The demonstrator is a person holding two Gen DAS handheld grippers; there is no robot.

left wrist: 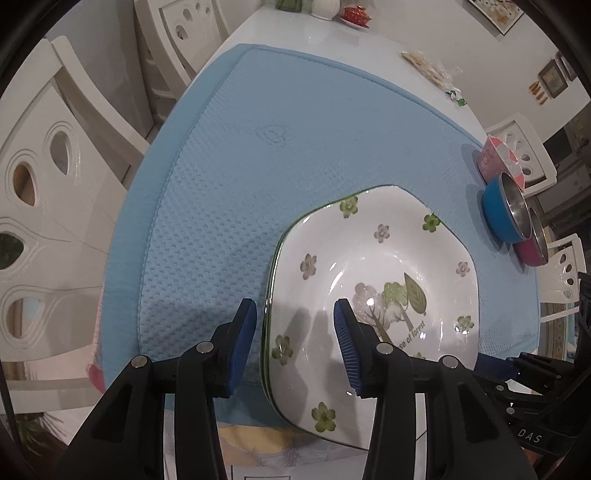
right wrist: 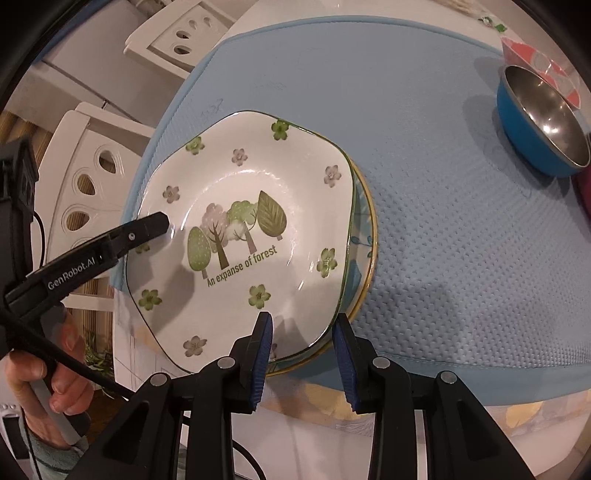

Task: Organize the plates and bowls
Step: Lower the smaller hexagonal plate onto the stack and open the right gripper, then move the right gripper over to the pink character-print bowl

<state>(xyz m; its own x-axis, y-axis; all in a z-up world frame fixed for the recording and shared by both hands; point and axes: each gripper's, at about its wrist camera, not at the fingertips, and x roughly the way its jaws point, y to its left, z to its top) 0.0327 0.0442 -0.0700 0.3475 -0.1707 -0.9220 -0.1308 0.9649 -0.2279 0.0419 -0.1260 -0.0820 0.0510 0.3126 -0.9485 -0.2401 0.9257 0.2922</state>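
Plates sit stacked near my edge of the blue textured mat [left wrist: 258, 166] on the tabletop: a white square plate with green flowers and trees [right wrist: 240, 236] on a gold-rimmed round plate [right wrist: 364, 236]. My left claw [left wrist: 295, 325] and right claw [right wrist: 304, 339] are spread astride its left and near rims, pads apparently clear. A blue steel-lined bowl [right wrist: 535, 122] stands far right.

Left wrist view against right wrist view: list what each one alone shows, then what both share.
Only the left wrist view shows the dark red steel-lined bowl and the red lidded dish at the table's far end. Only the right shows the gold-rimmed round plate beneath and a hand. Both share the square white forest-print plate, blue steel-lined bowl and light blue mat.
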